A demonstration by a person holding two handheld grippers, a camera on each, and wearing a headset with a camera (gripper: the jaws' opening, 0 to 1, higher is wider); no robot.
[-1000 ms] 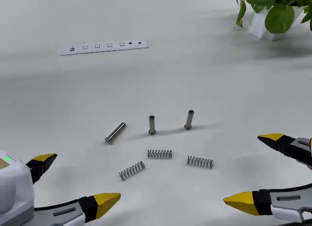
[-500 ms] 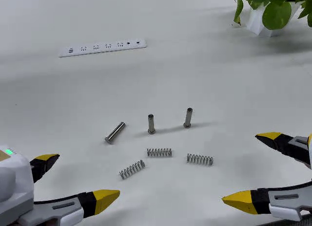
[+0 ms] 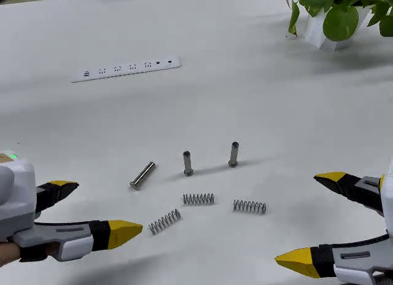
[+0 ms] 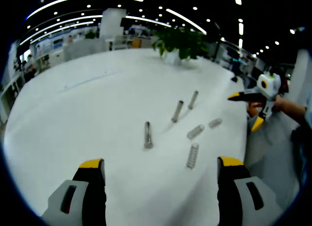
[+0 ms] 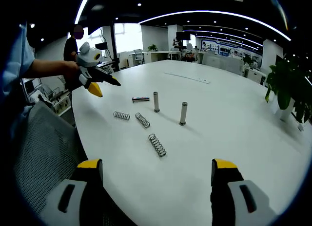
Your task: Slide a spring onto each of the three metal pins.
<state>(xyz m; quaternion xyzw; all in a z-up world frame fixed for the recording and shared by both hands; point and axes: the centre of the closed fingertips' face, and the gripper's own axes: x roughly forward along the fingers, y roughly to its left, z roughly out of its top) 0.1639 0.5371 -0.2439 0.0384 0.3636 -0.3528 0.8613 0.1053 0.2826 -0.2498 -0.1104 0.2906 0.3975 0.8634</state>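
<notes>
Three metal pins are on the white table: one lying flat (image 3: 142, 174) at the left, one upright in the middle (image 3: 187, 163), one upright at the right (image 3: 233, 154). In front of them lie three springs: left (image 3: 164, 221), middle (image 3: 198, 199), right (image 3: 249, 206). My left gripper (image 3: 98, 208) is open at the lower left, nothing between its jaws. At the lower right my right gripper (image 3: 316, 218) is open and holds nothing. The left gripper view shows the pins (image 4: 147, 134) and springs (image 4: 192, 155) ahead of the left gripper (image 4: 161, 162). The right gripper (image 5: 156, 162) faces the nearest spring (image 5: 157, 144).
A white power strip (image 3: 125, 69) lies at the far left of the table. A potted green plant (image 3: 334, 15) stands at the far right corner. The table's edge runs close to both grippers; office desks and a mesh chair (image 5: 39, 153) lie beyond.
The head camera has tilted, so everything sits slightly lower in view. The left gripper has risen a little toward the springs; pins and springs have not moved.
</notes>
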